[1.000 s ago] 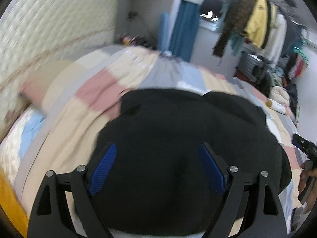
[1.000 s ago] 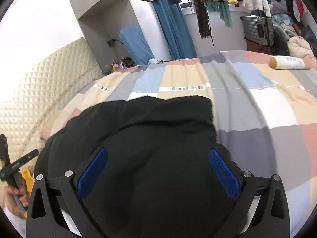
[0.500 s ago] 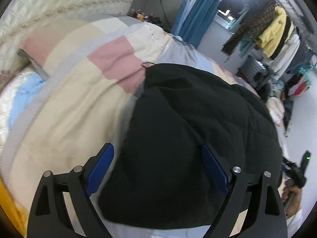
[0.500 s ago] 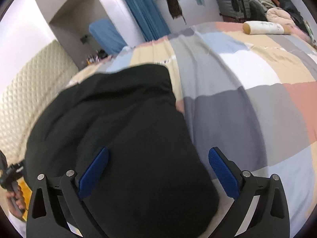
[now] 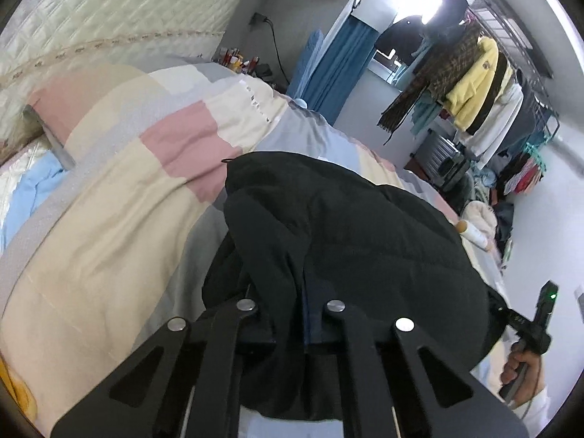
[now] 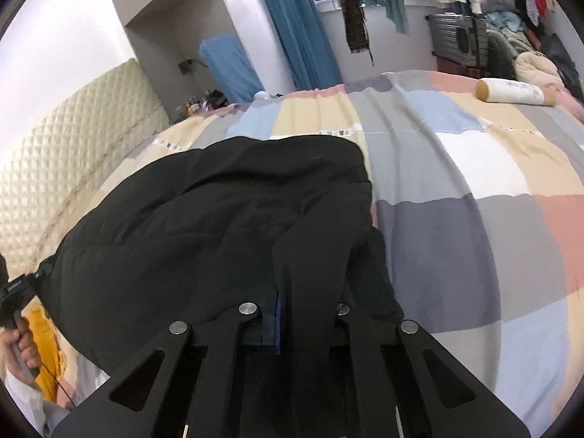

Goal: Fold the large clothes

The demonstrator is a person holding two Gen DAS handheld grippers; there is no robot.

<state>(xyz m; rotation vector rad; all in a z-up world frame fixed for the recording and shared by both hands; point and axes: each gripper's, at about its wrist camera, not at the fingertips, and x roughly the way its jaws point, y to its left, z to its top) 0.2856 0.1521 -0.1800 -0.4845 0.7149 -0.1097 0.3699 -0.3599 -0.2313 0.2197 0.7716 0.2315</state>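
Note:
A black padded jacket (image 5: 365, 241) lies folded on a bed with a patchwork cover (image 5: 120, 226). My left gripper (image 5: 288, 303) is shut on a bunched fold at the jacket's near left edge. In the right wrist view the same jacket (image 6: 204, 226) fills the left and middle. My right gripper (image 6: 306, 303) is shut on a fold at the jacket's near right edge. Cloth hides the blue pads almost fully in both views. The other gripper shows at each view's edge, the right one (image 5: 529, 332) and the left one (image 6: 14, 299).
A quilted headboard (image 5: 109, 18) is on the left. A white cylindrical bolster (image 6: 511, 91) lies on the far right of the bed. A rack of hanging clothes (image 5: 471, 84), a suitcase (image 6: 460, 40) and blue curtains (image 6: 303, 36) stand beyond the bed.
Both grippers were open over the jacket; now both have closed on folds at its near edge, and the cloth bunches up between the jaws.

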